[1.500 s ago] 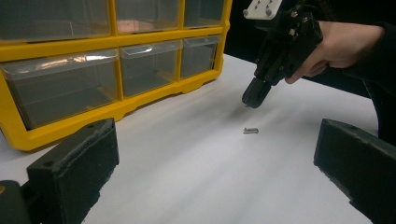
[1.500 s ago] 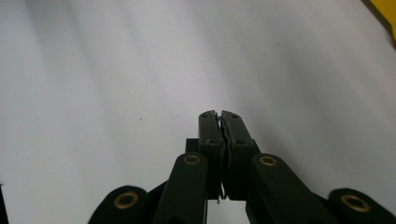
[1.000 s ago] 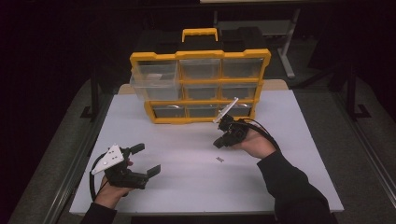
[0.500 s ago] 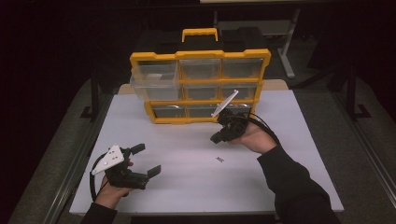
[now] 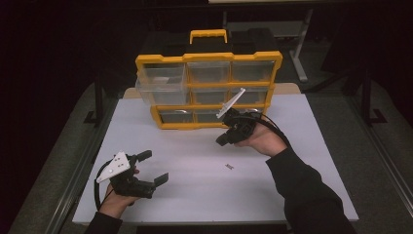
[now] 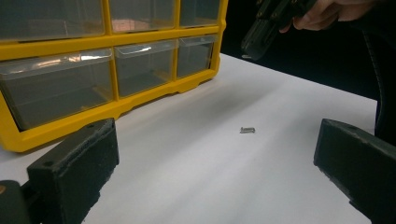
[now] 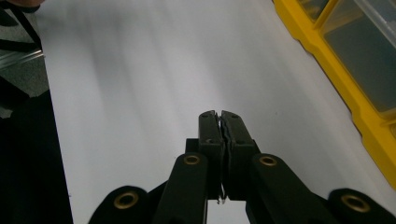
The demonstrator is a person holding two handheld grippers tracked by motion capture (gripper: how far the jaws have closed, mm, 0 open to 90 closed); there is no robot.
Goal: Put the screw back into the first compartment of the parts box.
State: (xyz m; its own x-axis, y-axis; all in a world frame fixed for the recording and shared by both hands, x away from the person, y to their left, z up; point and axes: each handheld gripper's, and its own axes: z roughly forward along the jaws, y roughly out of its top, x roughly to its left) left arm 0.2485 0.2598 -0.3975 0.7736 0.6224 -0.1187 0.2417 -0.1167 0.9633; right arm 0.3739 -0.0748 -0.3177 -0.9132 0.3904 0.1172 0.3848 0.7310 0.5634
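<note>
Two grippers working beside yellow drawer organizer [image 5: 208,90]: right gripper [image 7: 219,122] hovering pinched shut on something tiny; left gripper [image 5: 155,167] resting wide open, small screw [image 6: 247,130] lying ahead.

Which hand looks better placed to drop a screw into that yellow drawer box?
Probably the right. The right gripper is shut, with something thin and metallic pinched between its jaws, likely a screw, and hovers just before the drawer box. The left gripper rests open near the table's front edge.
</note>
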